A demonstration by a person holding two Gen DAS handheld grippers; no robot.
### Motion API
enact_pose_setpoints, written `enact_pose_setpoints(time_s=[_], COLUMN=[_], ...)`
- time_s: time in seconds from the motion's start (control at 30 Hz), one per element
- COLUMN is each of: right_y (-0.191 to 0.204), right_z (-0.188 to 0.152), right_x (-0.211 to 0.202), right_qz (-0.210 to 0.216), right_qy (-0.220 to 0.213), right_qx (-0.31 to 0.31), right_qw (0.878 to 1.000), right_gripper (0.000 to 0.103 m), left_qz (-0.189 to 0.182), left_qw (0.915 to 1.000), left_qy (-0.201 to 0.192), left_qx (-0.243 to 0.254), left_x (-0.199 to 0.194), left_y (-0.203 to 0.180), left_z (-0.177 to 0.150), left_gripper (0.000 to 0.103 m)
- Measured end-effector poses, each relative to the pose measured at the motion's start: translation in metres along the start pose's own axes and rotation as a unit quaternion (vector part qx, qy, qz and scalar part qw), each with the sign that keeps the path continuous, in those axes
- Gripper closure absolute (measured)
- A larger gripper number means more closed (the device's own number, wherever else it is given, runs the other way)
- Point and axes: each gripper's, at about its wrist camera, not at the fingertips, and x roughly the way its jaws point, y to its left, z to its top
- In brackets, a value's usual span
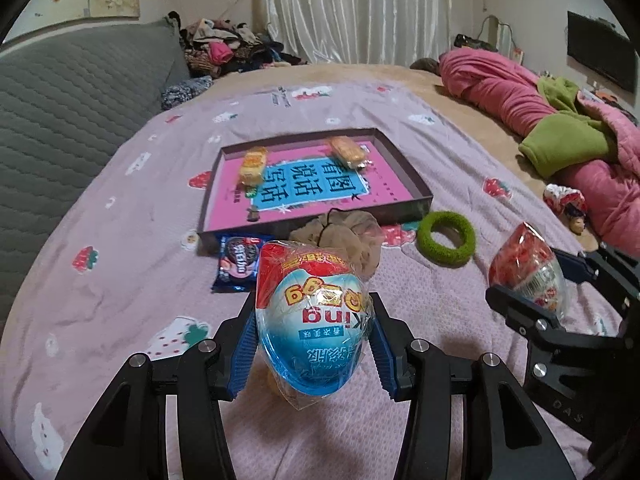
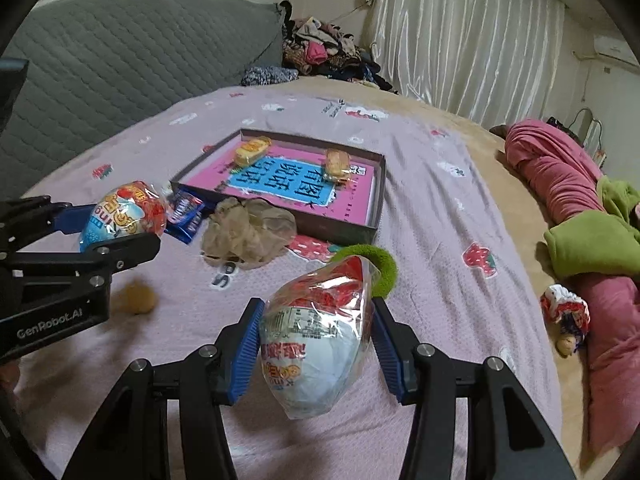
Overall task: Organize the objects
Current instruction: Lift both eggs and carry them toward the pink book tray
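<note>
— Two plastic-wrapped egg-shaped snacks are held up over the bed, one per gripper. How much of each is readable?

— Partly. On the blue-and-red wrapped egg (image 1: 314,320) the lettering reads upside down and its lower tip is lost in crumpled film. The red-and-white wrapped egg (image 2: 320,340) has glare across its label, so the print is hard to make out.

— Which way do they point?

— Each lies with its long axis along the fingers. The blue one's red end faces the far edge of the bed; the other's pinched film tip faces the same way, tilted a little right.

— And the jaws?

— The left gripper (image 1: 314,344) is about half open, its blue pads (image 1: 244,354) pressed on the egg's two sides. The right gripper (image 2: 316,350) is likewise clamped on its egg.

— Around them?

— Beyond, mid-bed on the lilac strawberry-print sheet (image 1: 120,240), sit a shallow dark cardboard tray (image 1: 416,182) with a pink-and-blue book and two wrapped yellow cakes (image 1: 252,166), a beige crumpled stocking (image 2: 248,232), a blue biscuit packet (image 1: 236,264) and a green fuzzy ring (image 1: 446,238).
</note>
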Motion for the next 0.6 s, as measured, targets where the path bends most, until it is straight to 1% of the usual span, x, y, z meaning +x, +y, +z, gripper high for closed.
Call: enact_pose_setpoints(time_s=[0.23,0.6], right_y=[0.013,0.031], right_z=[0.006,0.03], right_x=[-0.024,-0.069], right_qz=[0.0,-0.012], right_qy=[-0.015,-0.052], right_qx=[-0.002,-0.028], right_qw=[1.0,0.998], right_gripper=[0.05,0.05], left_qz=[0.006,0.013], left_qw=[0.9997,0.9984], left_qy=[-0.022,-0.054], left_qx=[-0.007,-0.009], left_x=[-0.028,-0.069], left_y=[0.011,0.021], left_z=[0.005,0.013], left_gripper=[0.051,0.051])
